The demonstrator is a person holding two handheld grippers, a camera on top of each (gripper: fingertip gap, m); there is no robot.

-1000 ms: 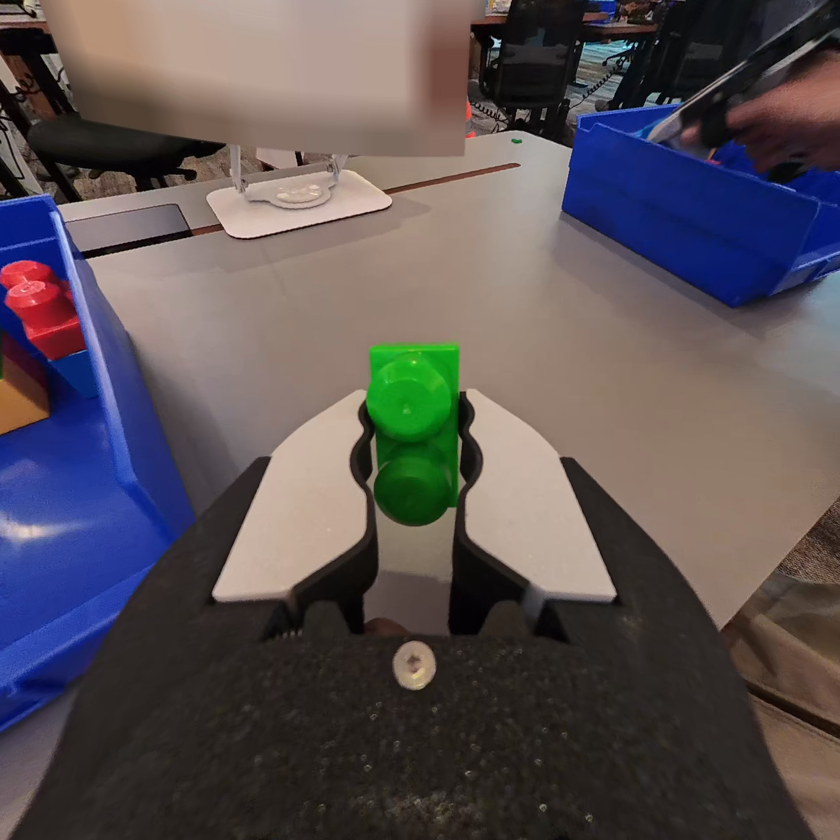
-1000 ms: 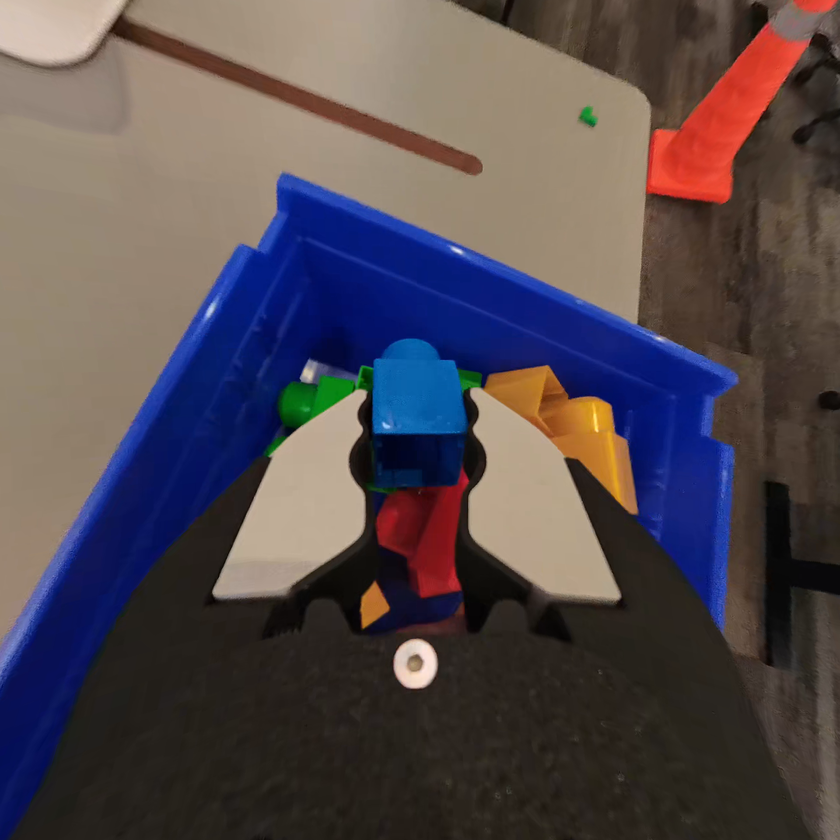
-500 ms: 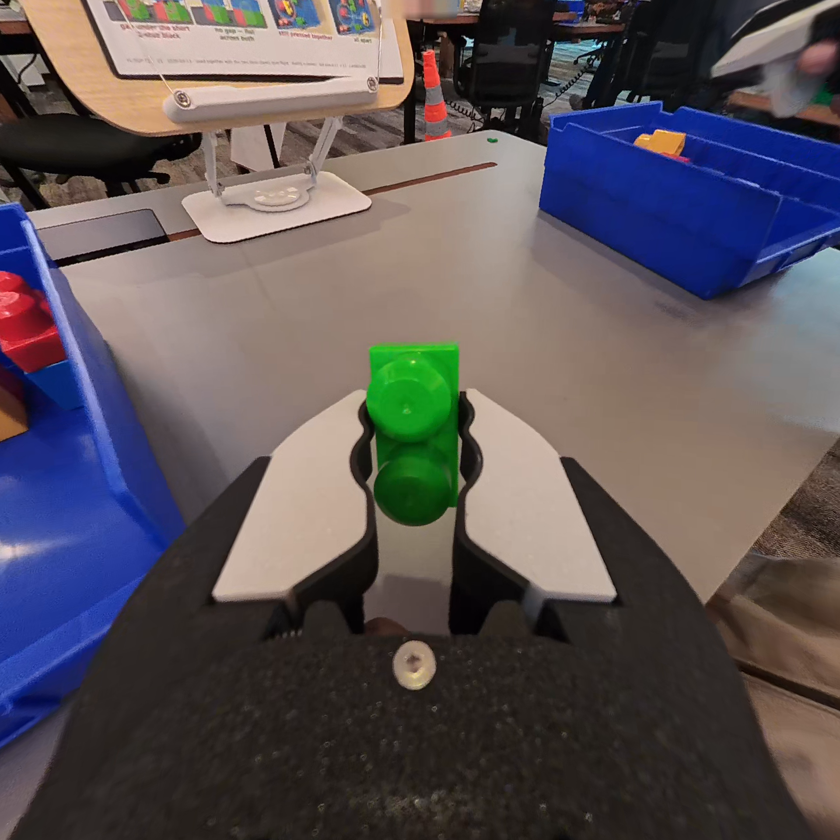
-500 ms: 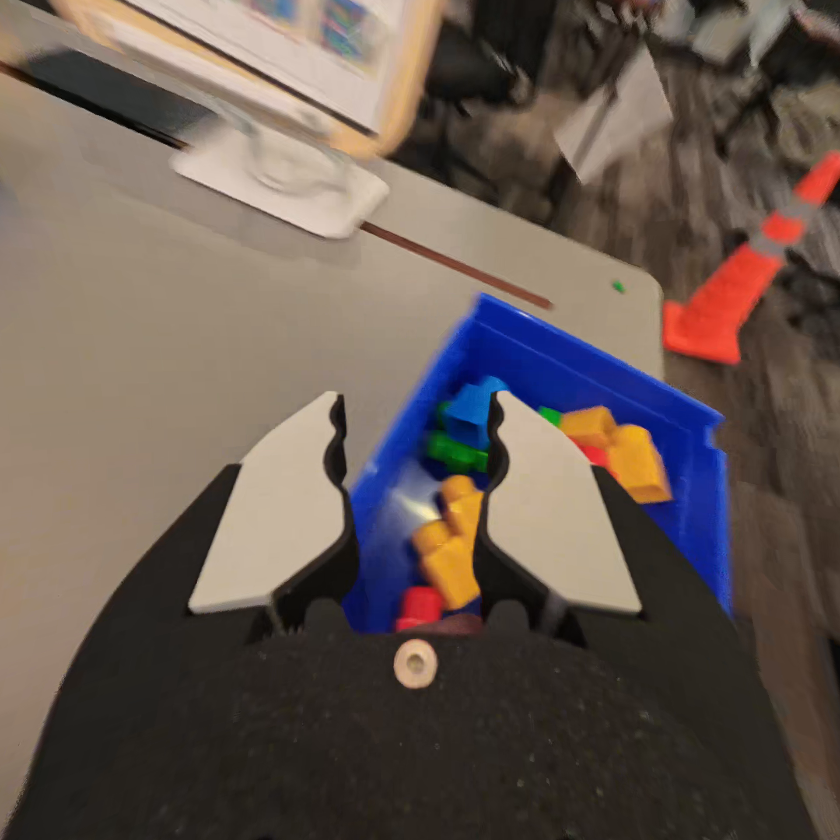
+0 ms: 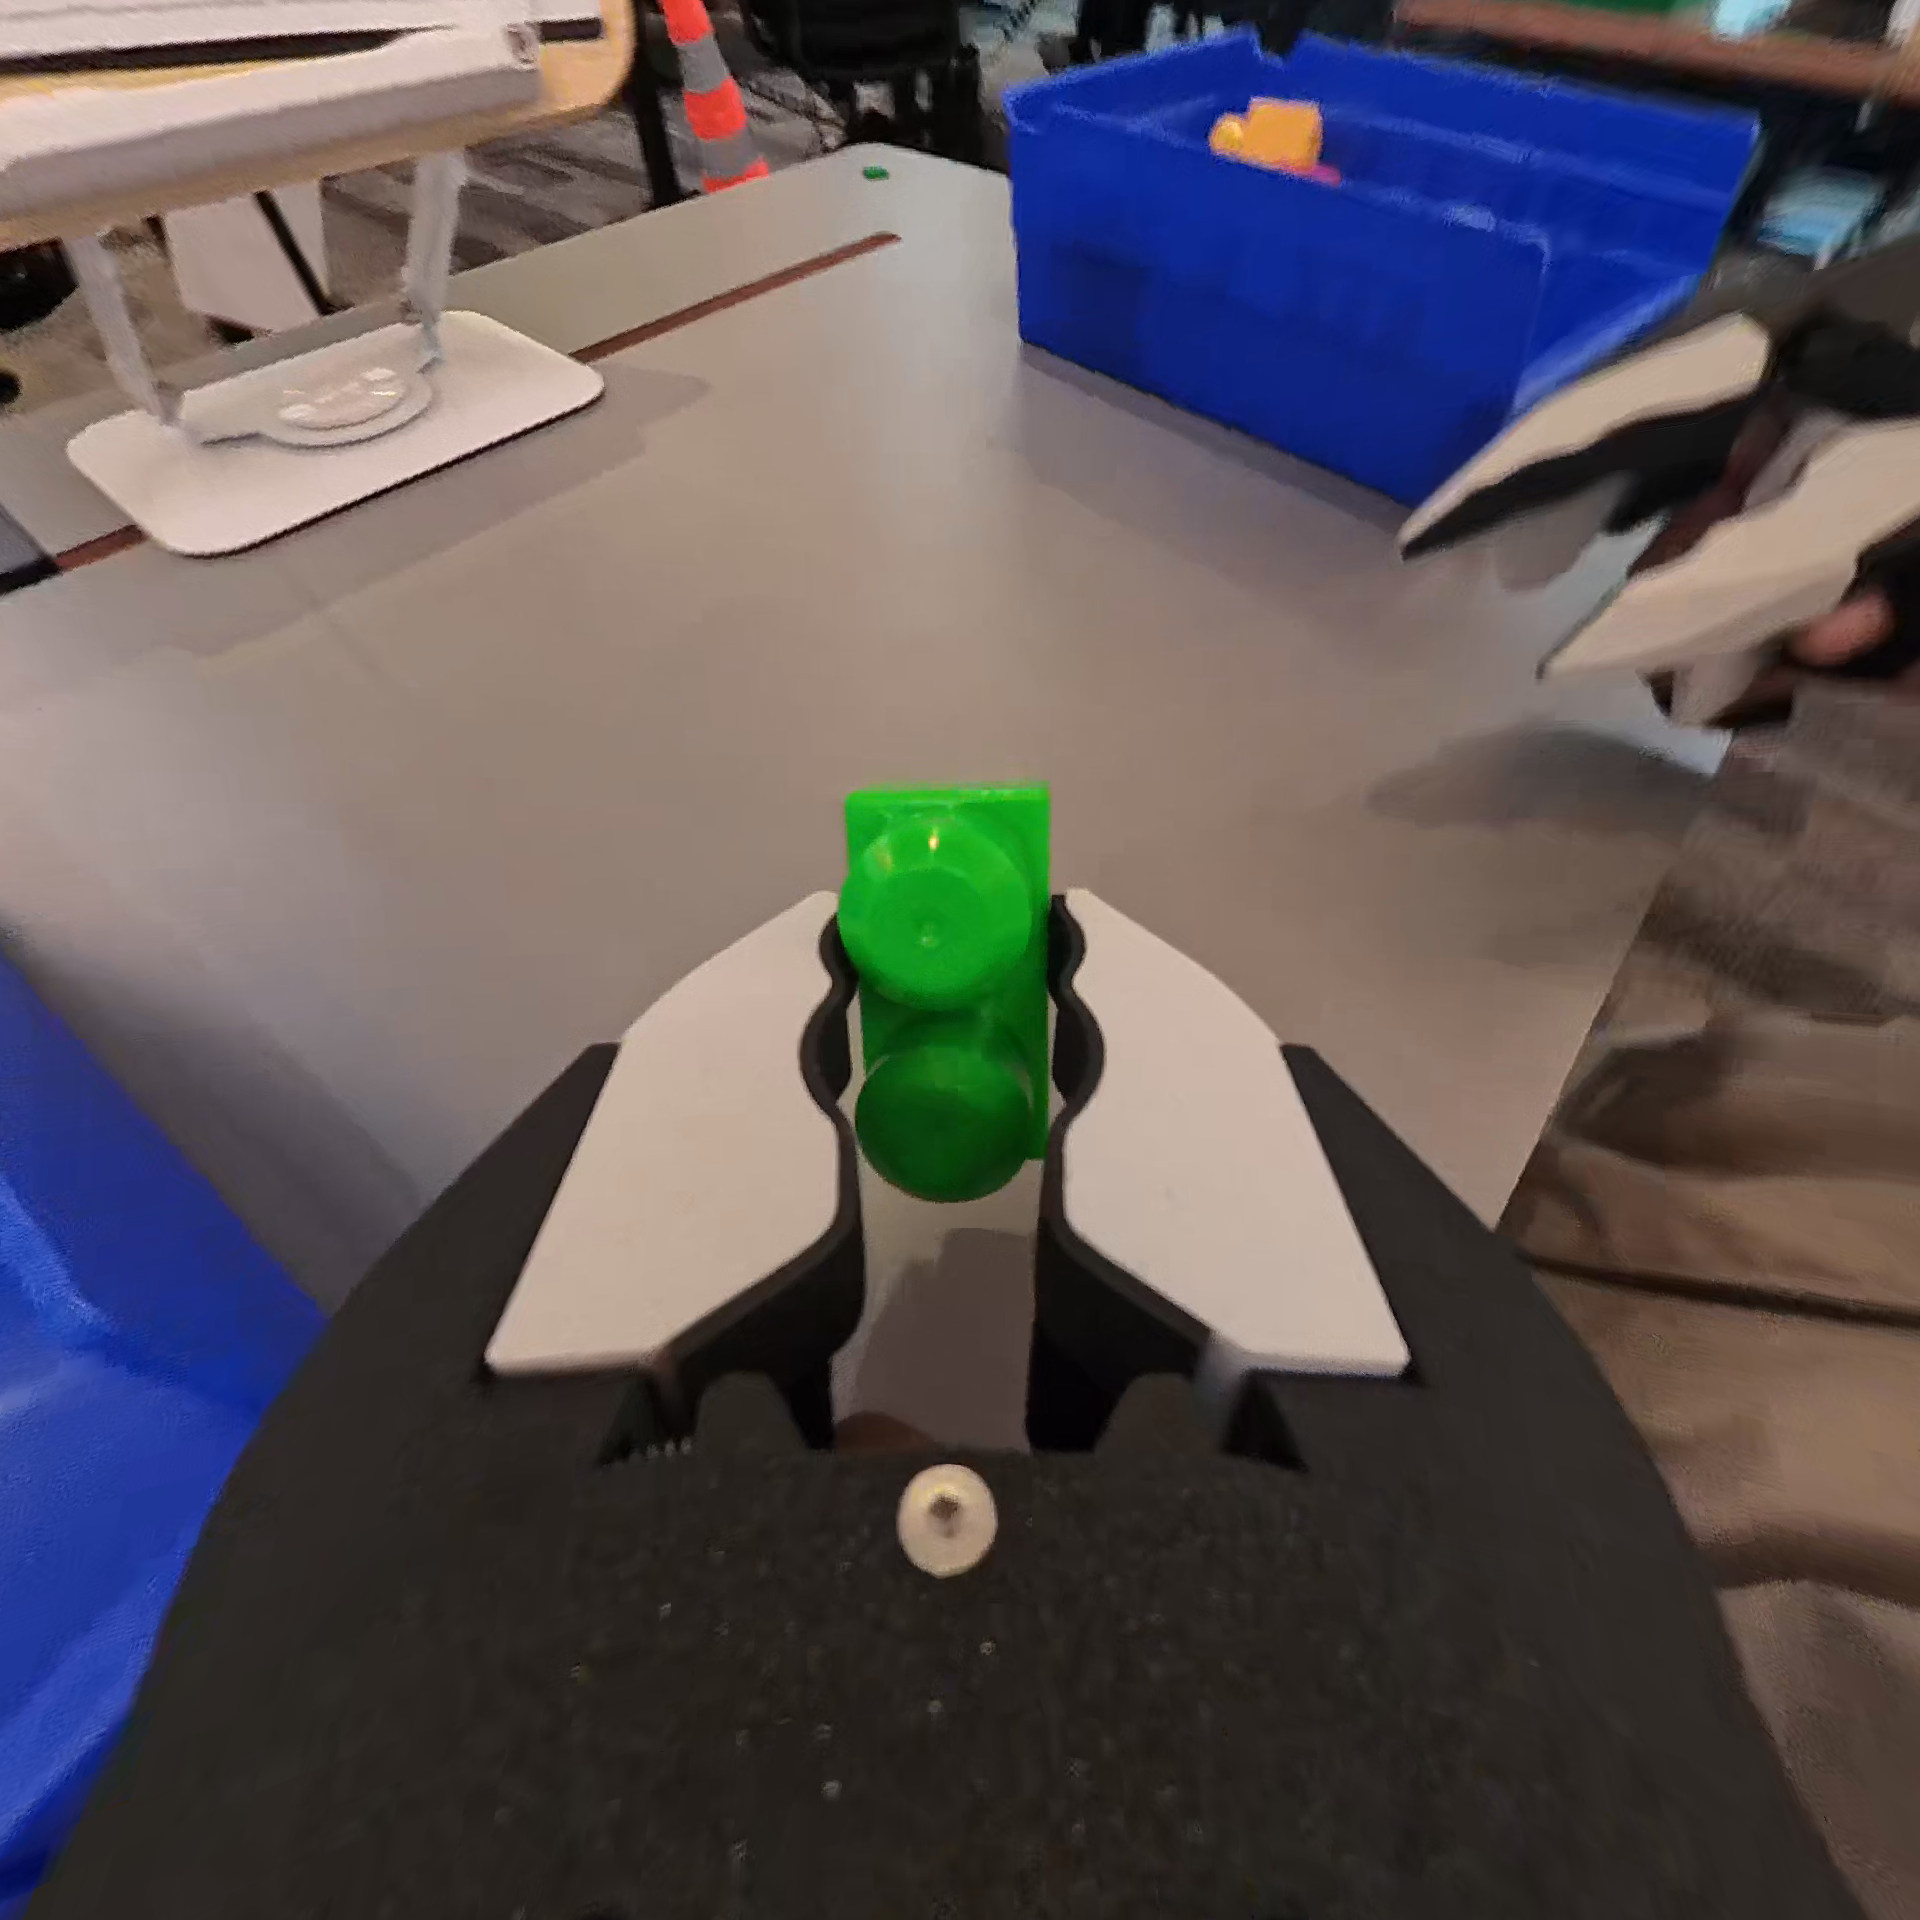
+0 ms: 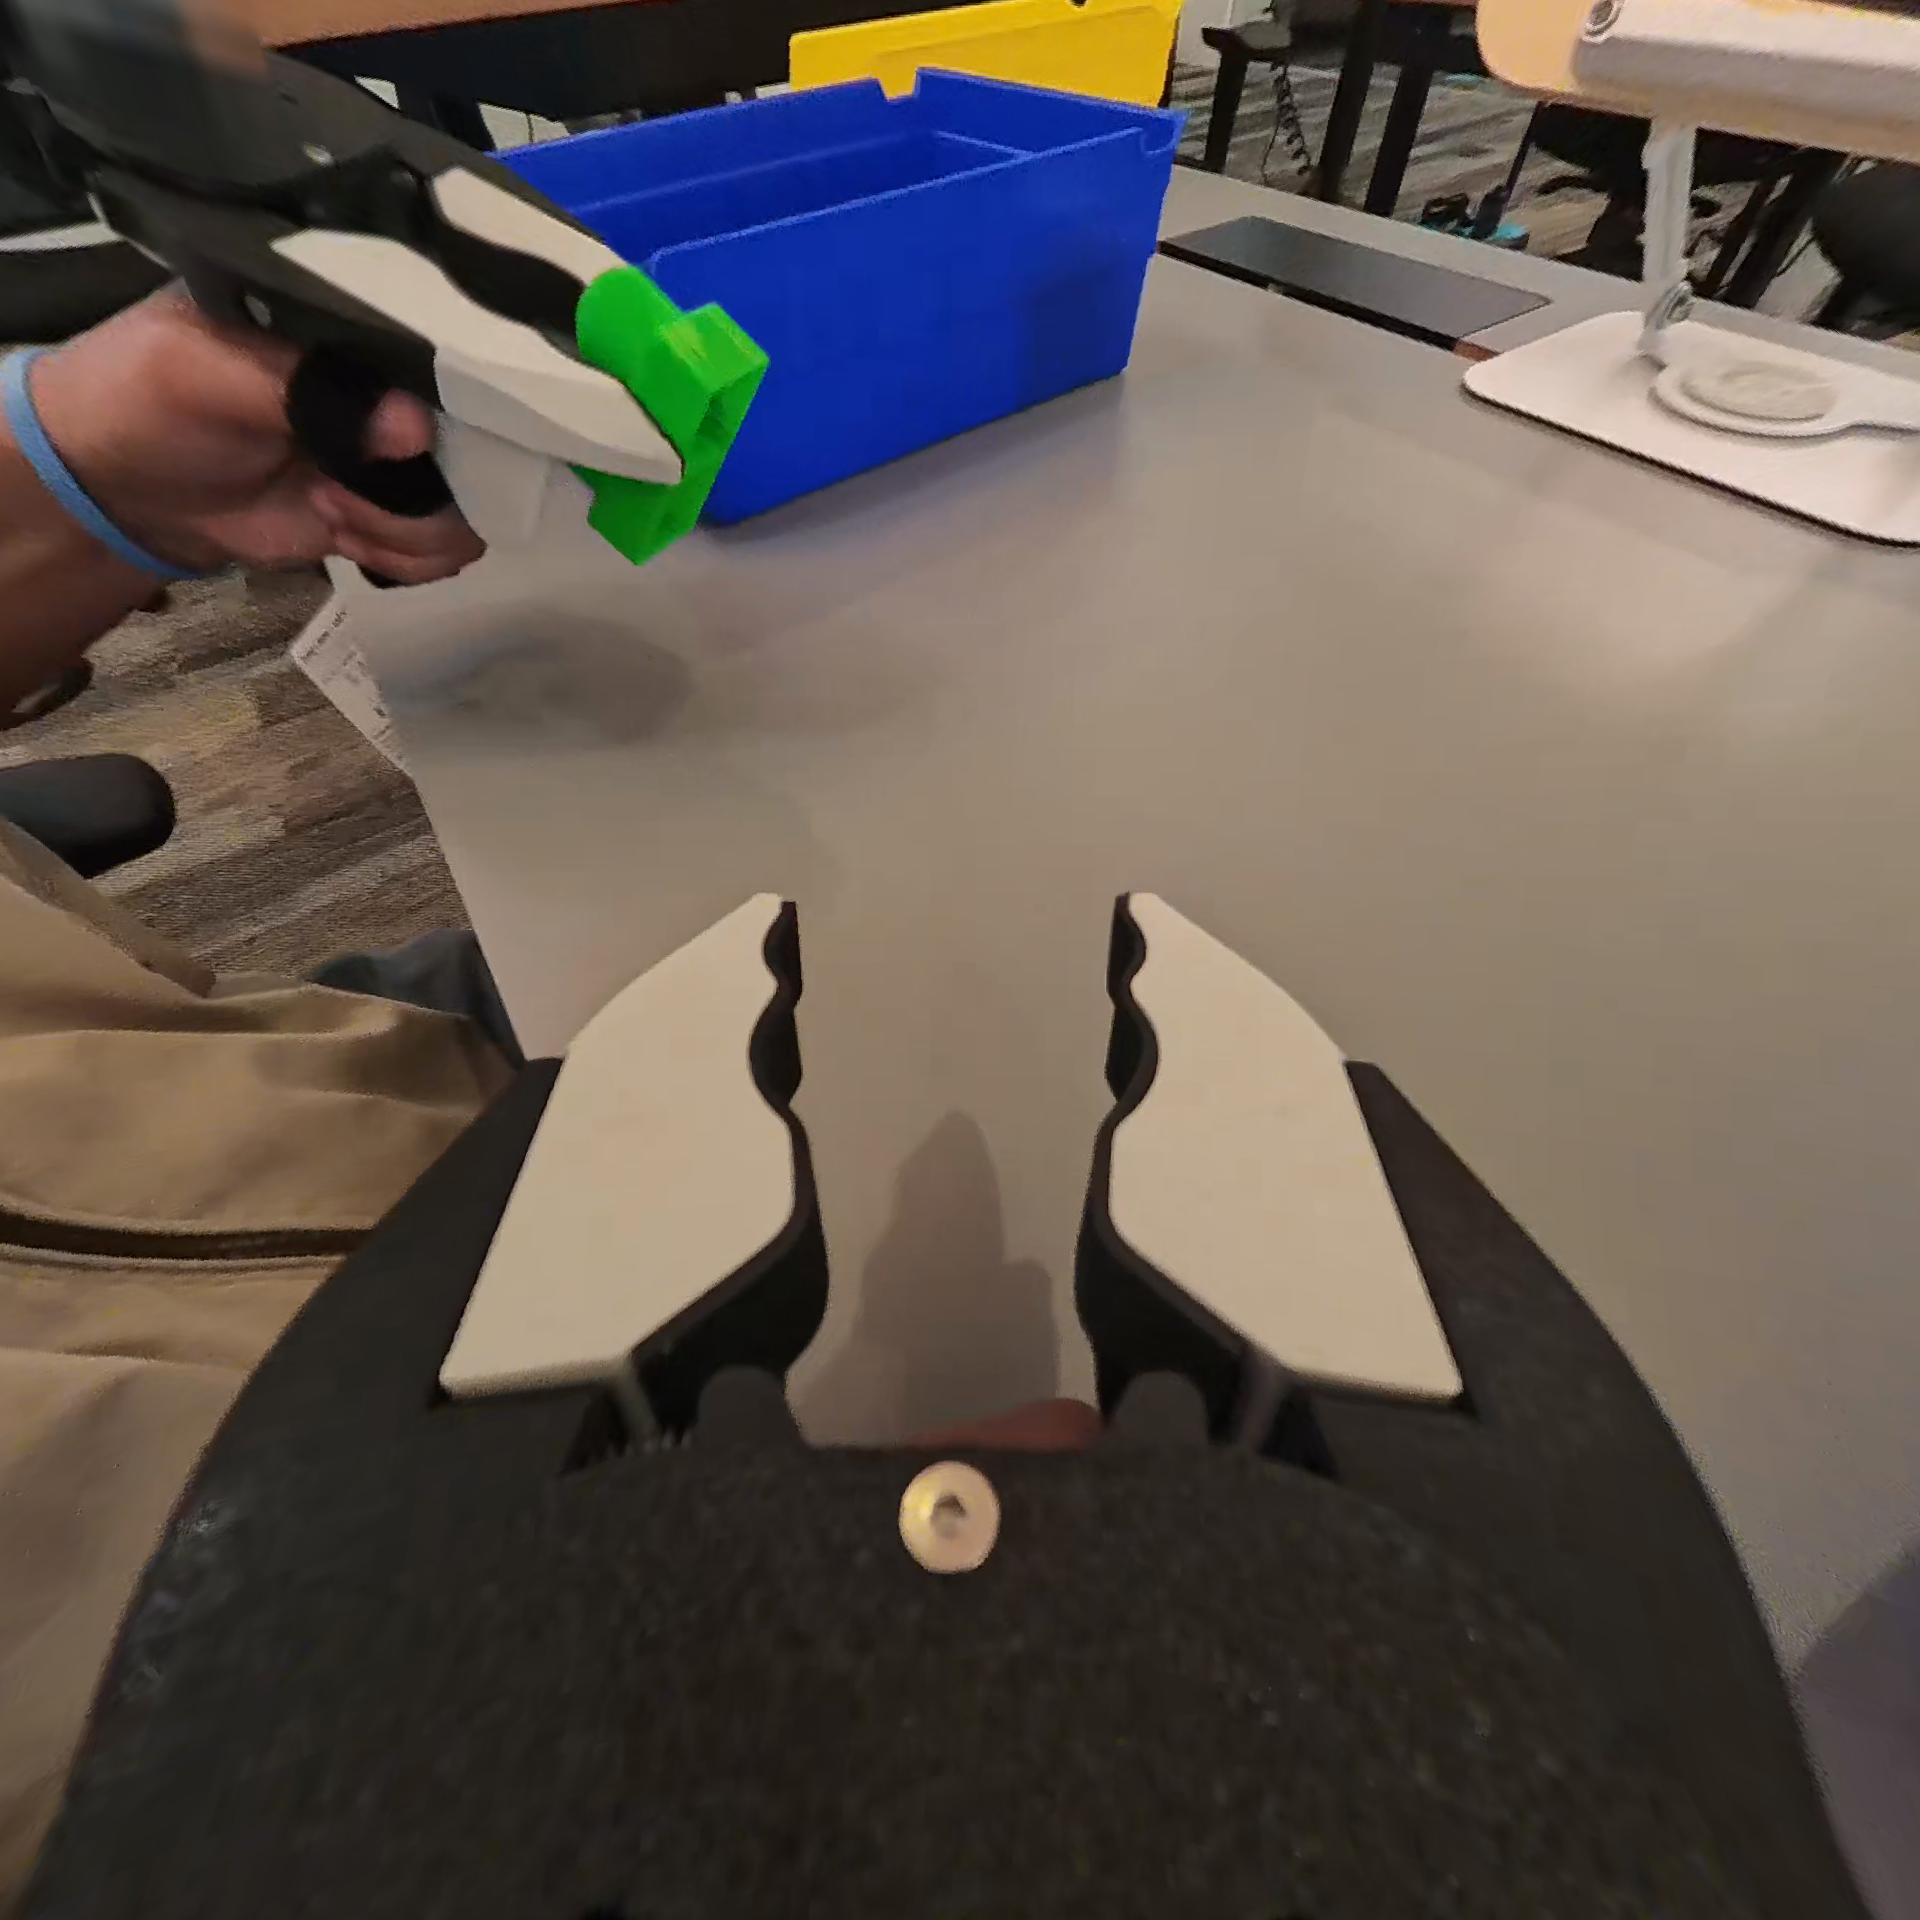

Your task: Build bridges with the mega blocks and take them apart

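Note:
My left gripper (image 5: 945, 906) is shut on a green two-stud block (image 5: 945, 987) and holds it above the grey table (image 5: 675, 644). In the right wrist view the left gripper (image 6: 644, 374) shows at the upper left, gripped by a hand, with the green block (image 6: 675, 405) in front of a blue bin (image 6: 935, 270). My right gripper (image 6: 951, 904) is open and empty above the table near its front edge. In the left wrist view the right gripper (image 5: 1621, 540) shows at the right, in front of another blue bin (image 5: 1299, 291) that holds a yellow block (image 5: 1273, 130).
A blue bin wall (image 5: 94, 1299) stands close at the left. A white stand base (image 5: 332, 426) sits at the back of the table, also seen in the right wrist view (image 6: 1714, 416). A black pad (image 6: 1351, 275) lies beside it. A tan trouser leg (image 6: 208, 1143) is at the table edge.
My right gripper let go of the blue block in the bin, opened, and swung out over the table toward the left gripper. My left gripper kept hold of the green block.

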